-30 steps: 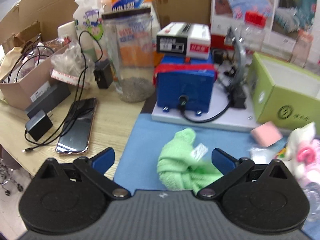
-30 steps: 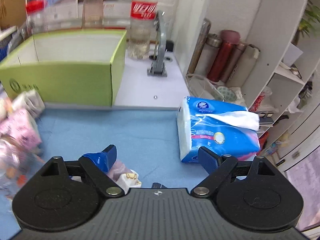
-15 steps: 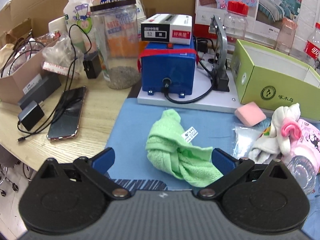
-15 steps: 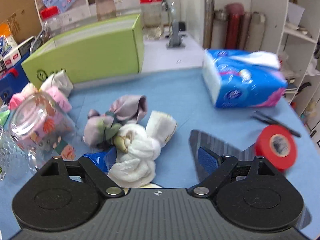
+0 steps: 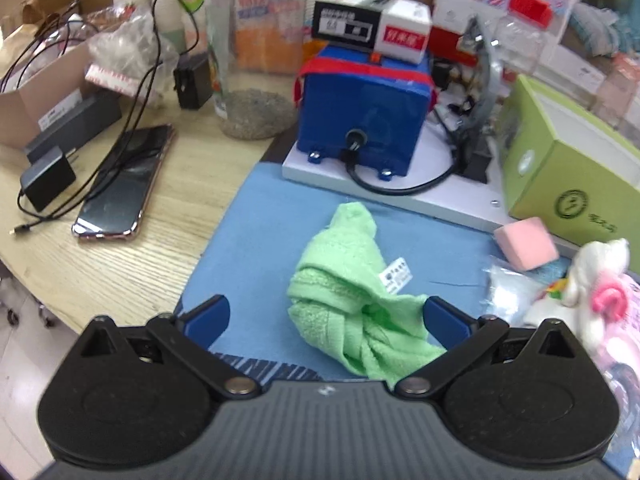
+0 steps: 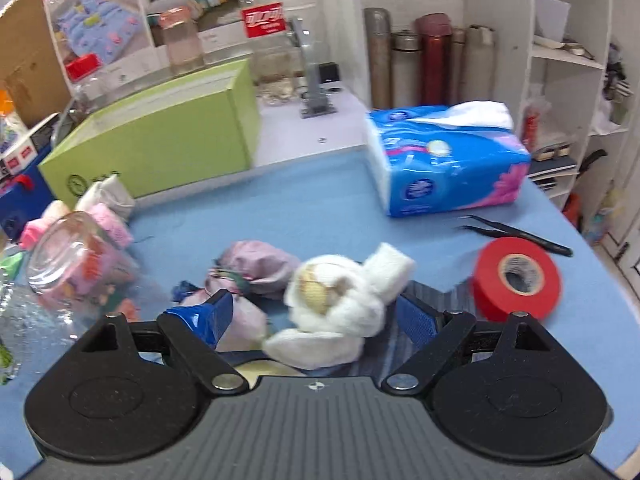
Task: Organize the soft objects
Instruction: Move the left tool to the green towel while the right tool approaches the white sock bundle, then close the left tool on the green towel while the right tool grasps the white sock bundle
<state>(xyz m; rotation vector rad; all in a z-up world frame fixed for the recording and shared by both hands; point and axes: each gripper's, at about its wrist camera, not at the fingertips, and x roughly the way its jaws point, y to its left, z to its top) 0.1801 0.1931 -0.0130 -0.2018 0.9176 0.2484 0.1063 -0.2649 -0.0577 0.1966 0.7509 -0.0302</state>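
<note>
Both grippers hang over the blue mat (image 5: pixel 260 216) with their jaws spread wide, neither one clamped on anything. The left gripper (image 5: pixel 326 318) has crept closer to the crumpled green towel (image 5: pixel 352 300) than it was half a second ago; the cloth now lies between the blue fingers (image 5: pixel 206 316), its trailing end against the right-hand finger, though I cannot tell whether that is real contact. The pink sponge (image 5: pixel 524 243) sits beside the green box (image 5: pixel 568 168), with a white and pink plush toy (image 5: pixel 592 276) nearby. The right gripper (image 6: pixel 316 316) has shifted too: the white fluffy toy (image 6: pixel 340 304) now fills the gap between its fingers, the lilac cloth bundle (image 6: pixel 256 268) lies just behind, and the red tape roll (image 6: pixel 516 276) and tissue pack (image 6: pixel 444 160) sit off to its right.
</note>
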